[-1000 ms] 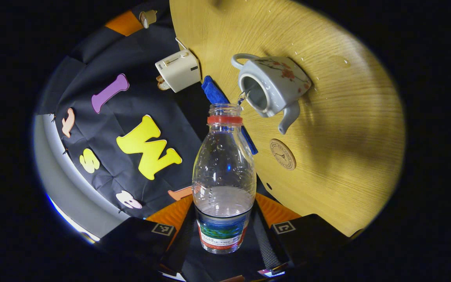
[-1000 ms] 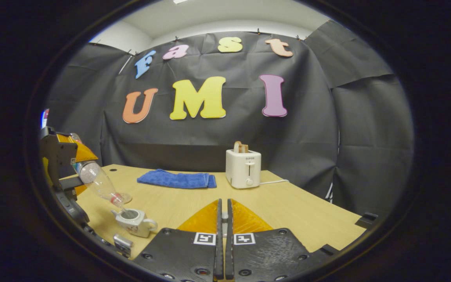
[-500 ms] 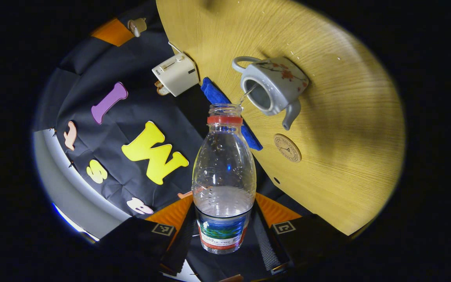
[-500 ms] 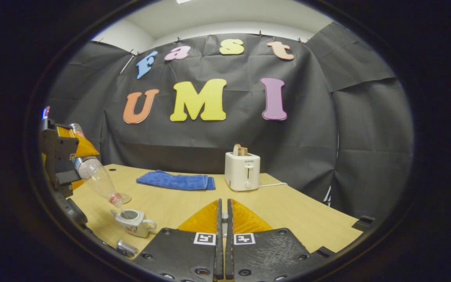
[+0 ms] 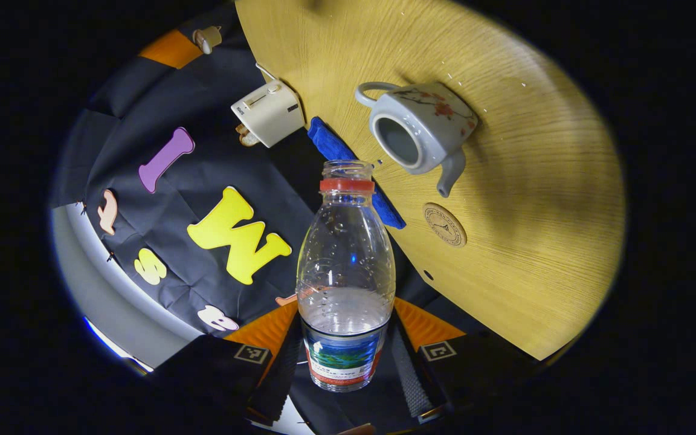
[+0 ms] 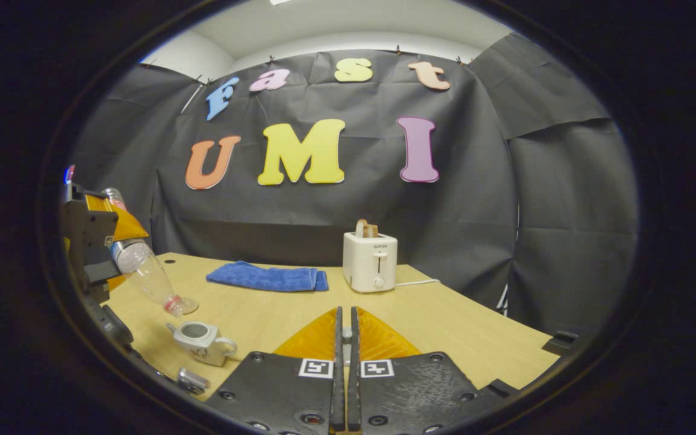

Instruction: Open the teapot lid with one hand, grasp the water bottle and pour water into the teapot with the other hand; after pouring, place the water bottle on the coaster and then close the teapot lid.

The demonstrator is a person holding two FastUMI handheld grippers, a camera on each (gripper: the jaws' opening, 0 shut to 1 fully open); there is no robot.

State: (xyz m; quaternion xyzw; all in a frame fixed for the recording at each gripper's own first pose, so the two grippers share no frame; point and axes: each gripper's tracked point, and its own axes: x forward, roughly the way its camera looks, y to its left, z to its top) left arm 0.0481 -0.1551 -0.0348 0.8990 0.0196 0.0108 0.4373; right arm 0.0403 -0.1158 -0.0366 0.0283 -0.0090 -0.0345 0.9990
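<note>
Left tool (image 5: 343,362) clamped on water bottle (image 5: 345,278), fingers pressing both sides of labelled base. Bottle uncapped, tilted mouth-down, mouth just short of teapot (image 5: 418,130). Teapot on tabletop (image 5: 535,199), lid off, opening bare. Coaster (image 5: 444,225) on tabletop near spout, nothing on it. Blue towel (image 6: 266,277) far, toaster (image 6: 370,261) right of it. Right tool (image 6: 343,386) fingers together, small pale piece between tips, too small to tell.
</note>
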